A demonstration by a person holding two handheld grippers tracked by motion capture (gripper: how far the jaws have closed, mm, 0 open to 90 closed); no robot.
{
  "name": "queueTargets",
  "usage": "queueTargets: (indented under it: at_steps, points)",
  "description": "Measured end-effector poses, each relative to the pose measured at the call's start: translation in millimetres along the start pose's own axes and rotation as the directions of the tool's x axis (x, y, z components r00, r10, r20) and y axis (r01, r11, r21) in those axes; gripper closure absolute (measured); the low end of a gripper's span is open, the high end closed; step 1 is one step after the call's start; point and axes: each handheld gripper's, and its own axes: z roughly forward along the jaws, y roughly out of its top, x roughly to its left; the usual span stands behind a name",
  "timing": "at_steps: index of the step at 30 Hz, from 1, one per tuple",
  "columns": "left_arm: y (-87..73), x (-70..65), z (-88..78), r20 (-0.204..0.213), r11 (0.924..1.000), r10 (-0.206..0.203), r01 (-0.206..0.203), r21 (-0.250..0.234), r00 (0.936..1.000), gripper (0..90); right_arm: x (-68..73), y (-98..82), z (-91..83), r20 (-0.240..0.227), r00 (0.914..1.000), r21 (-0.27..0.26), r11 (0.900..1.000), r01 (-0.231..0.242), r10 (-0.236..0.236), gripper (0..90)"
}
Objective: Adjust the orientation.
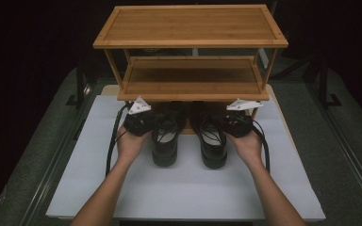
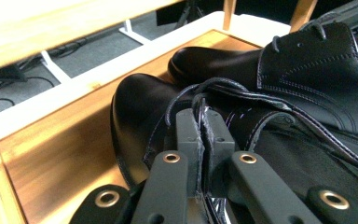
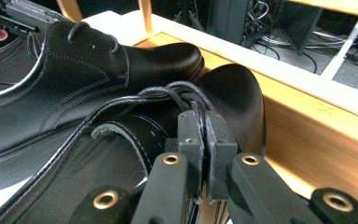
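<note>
A person stands at the table and holds the left gripper [image 1: 143,123] and the right gripper [image 1: 233,123], one in each hand, at a pair of black leather shoes. In the left gripper view the two jaws are pressed together on the edge of the left shoe [image 2: 149,116], on the thin leather of its opening, and a black lace [image 2: 223,85] loops just above the jaw tips. Beyond these jaws the rounded toe of this shoe lies on the bottom board [image 2: 60,154] of a bamboo shoe rack [image 1: 191,52], and the right shoe [image 2: 303,70] lies to the right of the jaws, just beside the first one. In the right gripper view the jaws are closed in the same way on the edge of the right shoe's opening, with its laces bunched at their tips; its toe is ahead of the jaws on the wooden board, and the left shoe is at their left. From the high view, the heels of both shoes rest on a white mat [image 1: 188,188] while the toes go under the lower shelf [image 1: 193,80] of the rack
</note>
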Motion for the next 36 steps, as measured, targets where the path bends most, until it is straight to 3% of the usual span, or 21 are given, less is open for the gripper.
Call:
queueTargets:
  at_steps: [11, 21, 28, 32, 36]
  points:
    - [-1.6, 5.3, 28.1, -0.045, 0.9999, 0.008, -0.009, -0.011, 0.9990, 87.3, -9.0, 3.4, 28.4, 0.065, 0.9977, -0.009, 1.000, -0.016, 0.017, 86.6]
    - [-0.8, 4.5, 43.7, -0.088, 0.9996, 0.005, -0.007, -0.028, 0.9961, 87.3, -9.6, 5.7, 40.0, 0.106, 0.9941, -0.015, 1.000, -0.020, 0.022, 86.5]
    - [-1.9, 0.3, 47.5, -0.067, 0.9996, 0.014, -0.015, -0.022, 0.9977, 87.1, -9.1, 2.7, 44.4, 0.116, 0.9930, -0.014, 1.000, -0.025, 0.026, 86.4]
    - [-3.7, 1.8, 46.3, -0.040, 0.9998, -0.002, 0.001, -0.018, 0.9992, 86.9, -8.6, -0.3, 44.9, 0.105, 0.9940, -0.019, 0.999, -0.032, 0.033, 86.2]
    - [-3.3, -0.9, 45.5, -0.022, 0.9999, 0.007, -0.007, -0.010, 0.9997, 86.5, -5.7, -2.5, 44.3, 0.097, 0.9945, -0.027, 0.999, -0.038, 0.040, 86.0]
